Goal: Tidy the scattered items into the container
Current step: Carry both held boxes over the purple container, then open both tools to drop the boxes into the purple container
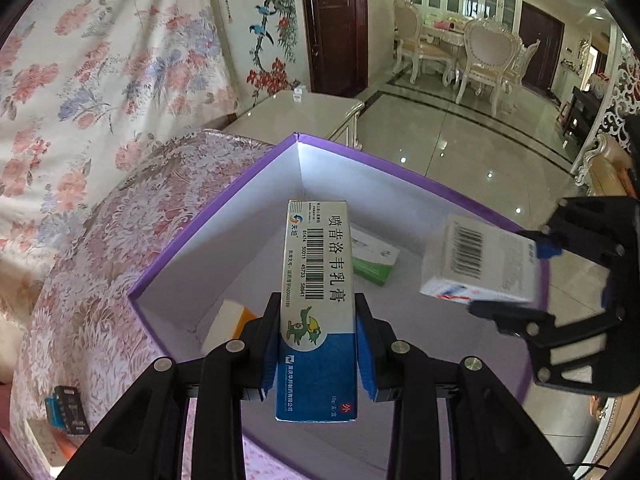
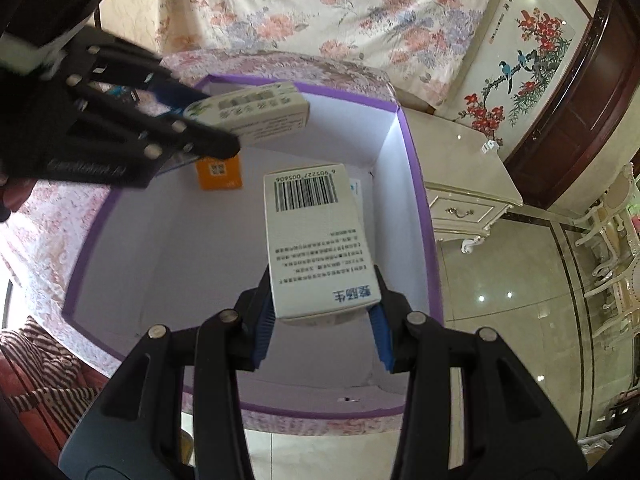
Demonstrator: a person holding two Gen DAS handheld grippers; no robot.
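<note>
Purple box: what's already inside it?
Inside the purple box: an orange box and a green-and-white box on its floor. The two held medicine boxes hide part of the floor, so more may lie beneath.

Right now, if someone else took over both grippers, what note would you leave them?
Left gripper: shut on the blue-and-white box, held over the purple container.
Right gripper: shut on the white box, also above the container.
Done: an orange box and a green box already lie inside.
Left: release both held boxes into the container. A dark item on the floral cloth may still need collecting.
</note>
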